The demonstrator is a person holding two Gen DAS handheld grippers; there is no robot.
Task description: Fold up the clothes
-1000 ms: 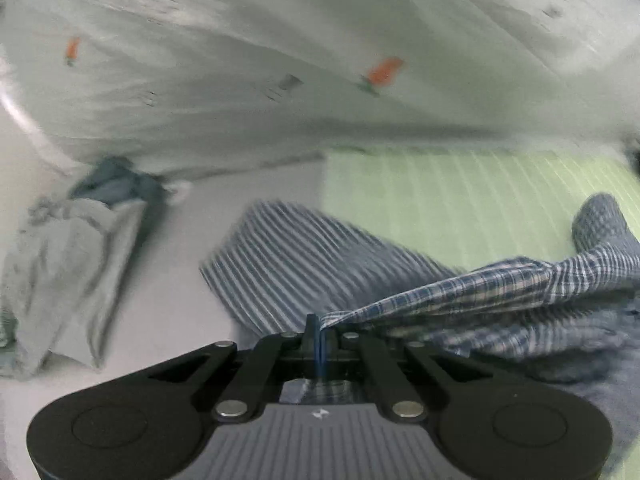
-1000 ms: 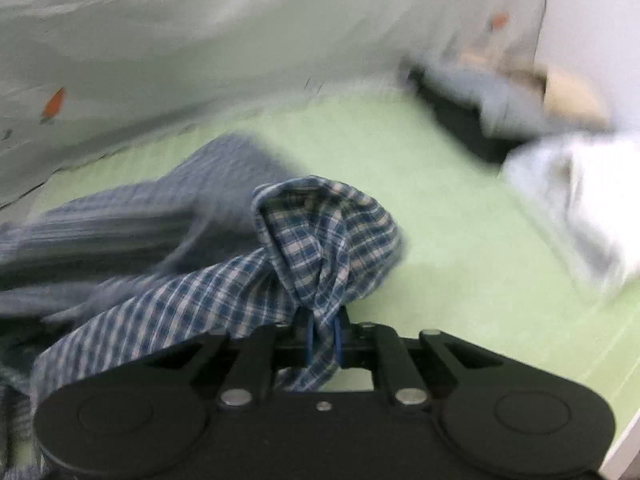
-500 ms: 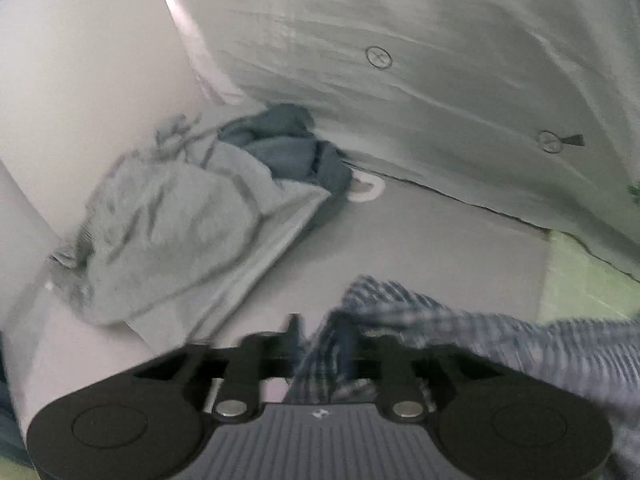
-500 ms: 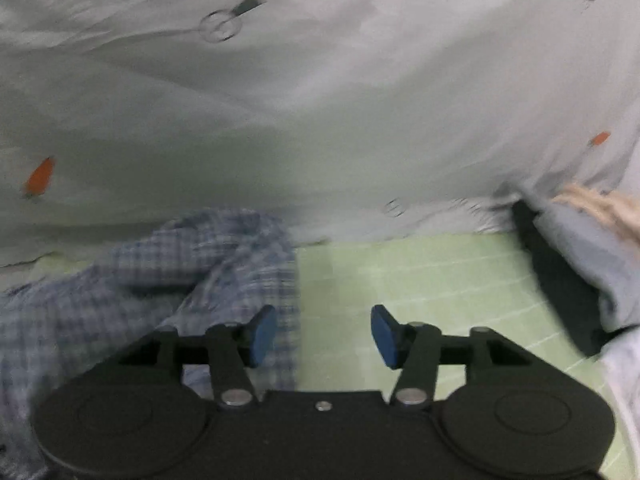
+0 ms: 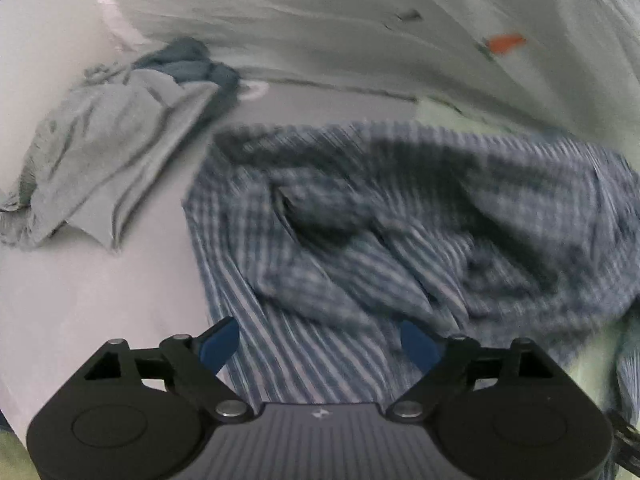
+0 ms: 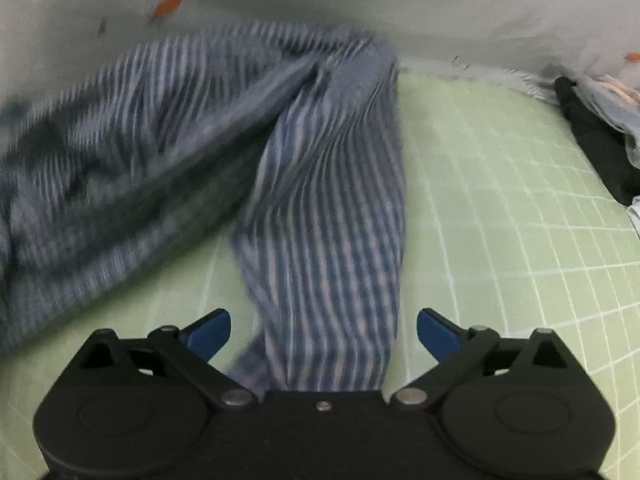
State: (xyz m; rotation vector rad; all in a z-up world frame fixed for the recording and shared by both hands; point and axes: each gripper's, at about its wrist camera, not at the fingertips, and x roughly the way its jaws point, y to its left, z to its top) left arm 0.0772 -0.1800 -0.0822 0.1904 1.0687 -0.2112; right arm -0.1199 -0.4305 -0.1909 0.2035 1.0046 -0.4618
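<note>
You have no box or basket in front of you here, just cloth on a flat top. The blue and white checked shirt (image 5: 400,216) lies rumpled and blurry, partly on the pale grey surface (image 5: 100,300) and partly on the light green mat with white grid lines (image 6: 500,200). In your right view, one long part of the shirt runs straight away from you, from the tongs toward the white sheet with small orange marks (image 6: 440,12) at the back. Your left gripper (image 5: 320,346) is opening its jaws wide. Shirt cloth lies between the blue pads (image 5: 218,344), but they do not press it. Your right gripper (image 6: 323,334) is opening wide too, with the long part lying loose between its pads. A crumpled grey cloth (image 5: 100,152) sits well to the left.
</note>
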